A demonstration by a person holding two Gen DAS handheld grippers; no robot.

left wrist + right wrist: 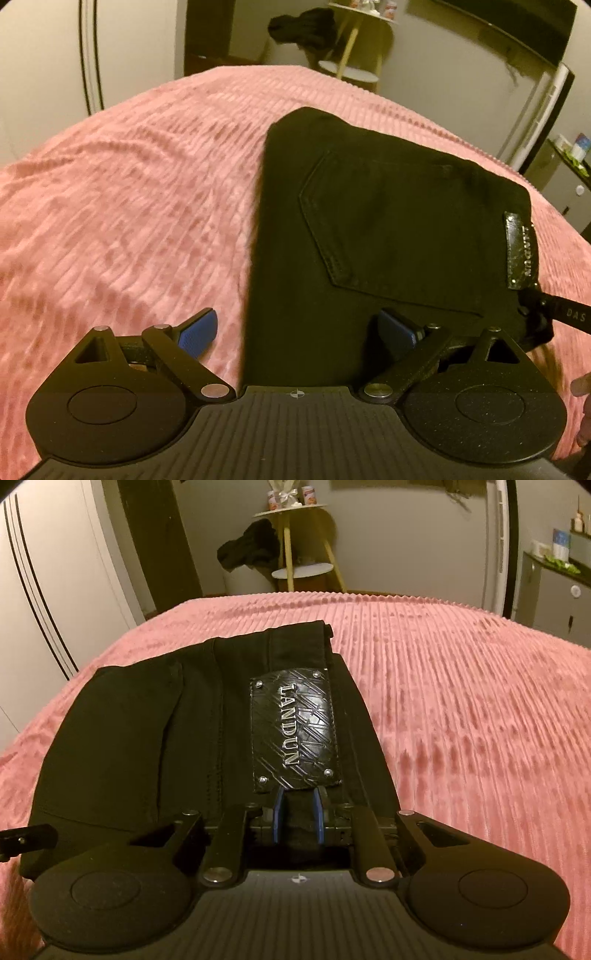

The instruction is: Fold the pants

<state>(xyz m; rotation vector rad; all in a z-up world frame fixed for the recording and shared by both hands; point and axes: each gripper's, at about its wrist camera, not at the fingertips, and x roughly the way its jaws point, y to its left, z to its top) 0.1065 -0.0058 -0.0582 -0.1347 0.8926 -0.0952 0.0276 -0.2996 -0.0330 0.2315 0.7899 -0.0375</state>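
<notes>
Black pants (388, 221) lie folded into a compact rectangle on the pink ribbed bedspread (129, 192), back pocket up, with a shiny LANDUN label (521, 254) at the right edge. My left gripper (297, 332) is open above the near edge of the pants, its blue pads apart and empty. In the right wrist view the pants (147, 731) fill the middle, label (295, 731) just ahead. My right gripper (298, 814) is shut on a fold of the waistband just below the label. The right gripper's tip also shows in the left wrist view (554, 314).
The pink bedspread (461, 720) spreads wide on both sides of the pants. Beyond the bed stand a small round side table (299, 535) with dark clothes (251, 546) draped by it, a white wardrobe (44, 590) at left and a cabinet (554, 590) at right.
</notes>
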